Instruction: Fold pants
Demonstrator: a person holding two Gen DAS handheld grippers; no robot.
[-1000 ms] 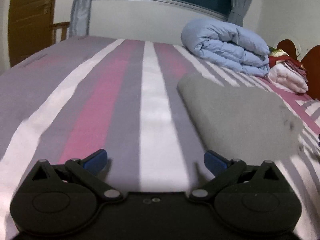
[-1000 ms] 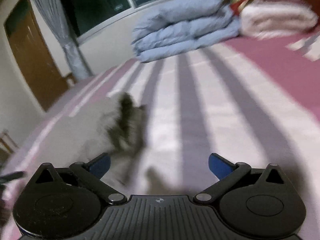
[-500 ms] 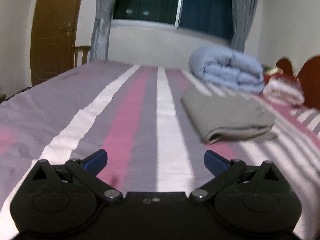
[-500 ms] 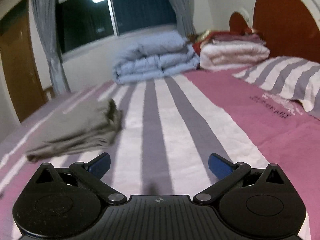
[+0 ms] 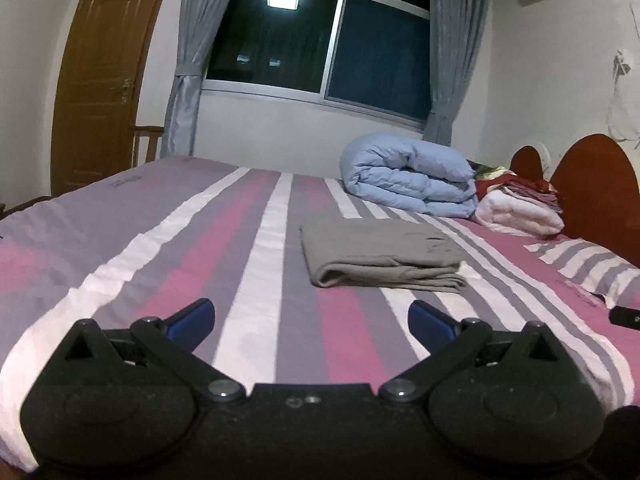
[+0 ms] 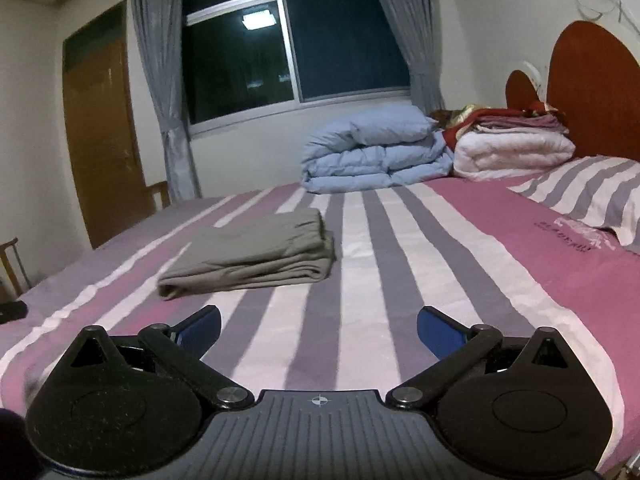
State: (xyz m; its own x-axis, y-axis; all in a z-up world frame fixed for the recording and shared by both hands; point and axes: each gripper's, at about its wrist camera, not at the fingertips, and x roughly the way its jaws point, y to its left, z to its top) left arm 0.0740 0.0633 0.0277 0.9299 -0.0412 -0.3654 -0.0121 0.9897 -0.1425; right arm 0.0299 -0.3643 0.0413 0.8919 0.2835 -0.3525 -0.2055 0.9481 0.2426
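The grey pants (image 5: 380,254) lie folded in a flat rectangular stack on the striped bed (image 5: 160,264). In the right wrist view the pants (image 6: 256,252) sit ahead and to the left. My left gripper (image 5: 311,320) is open and empty, held back from the pants near the bed's front edge. My right gripper (image 6: 319,330) is open and empty, also well back from the pants. Neither touches the cloth.
A folded light-blue duvet (image 5: 408,178) and a stack of white and red blankets (image 5: 520,208) lie at the far side by the red headboard (image 5: 592,188). A striped pillow (image 6: 592,192) lies at the right. A window, curtains and a wooden door stand behind.
Both grippers have pulled back and risen away from the pants, which now lie farther off and fully in view. The pants stay folded on the bed.
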